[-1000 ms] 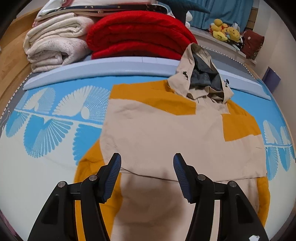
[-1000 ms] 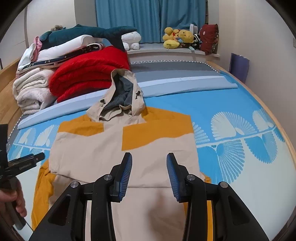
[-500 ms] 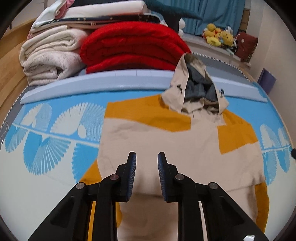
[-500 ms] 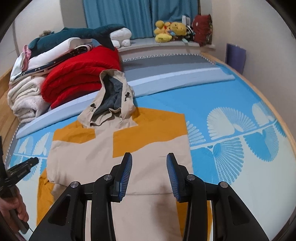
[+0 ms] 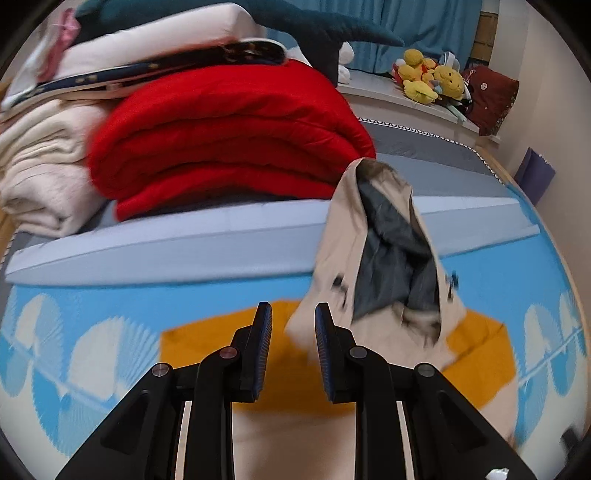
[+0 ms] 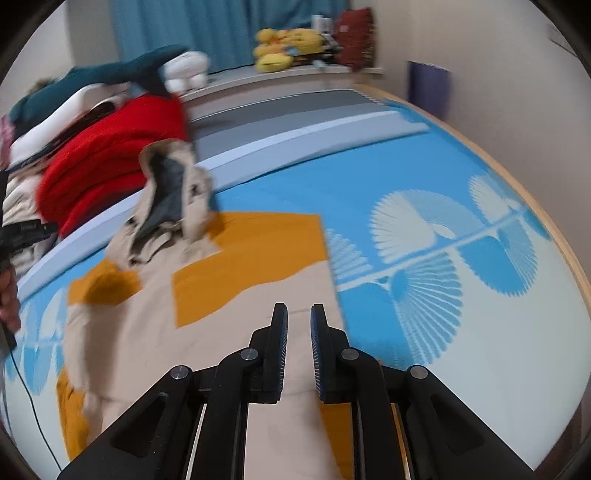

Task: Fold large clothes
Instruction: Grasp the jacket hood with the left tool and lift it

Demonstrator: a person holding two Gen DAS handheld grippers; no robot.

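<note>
Against 1 second back: left tongs (image 5: 291,332) now narrowed to a slim gap, nothing between the pads, and carried forward from the hem up to the collar of the hooded jacket (image 5: 388,280). Right tongs (image 6: 298,334) closing at this moment, blue pads nearly together, no cloth seen between them, shifted toward the jacket's right edge.

Jacket (image 6: 236,295) spread flat on the bed (image 6: 424,177), beige with orange panels, hood with grey lining lying toward the folded light-blue sheet edge (image 5: 147,254). Both views motion-blurred.

Counted: 1 jacket; 1 red folded blanket (image 5: 229,147); 1 cream folded blanket (image 5: 40,166) left of it; 1 dark-teal plush (image 5: 325,26) on top of the pile; a cluster of yellow plush toys (image 5: 428,81) on the ledge, number unclear; 1 dark-red cushion (image 5: 491,96) beside them; 1 purple panel (image 6: 428,88) against the wall. In the right view, far left edge, 1 hand (image 6: 9,295) gripping the other tool's handle.
</note>
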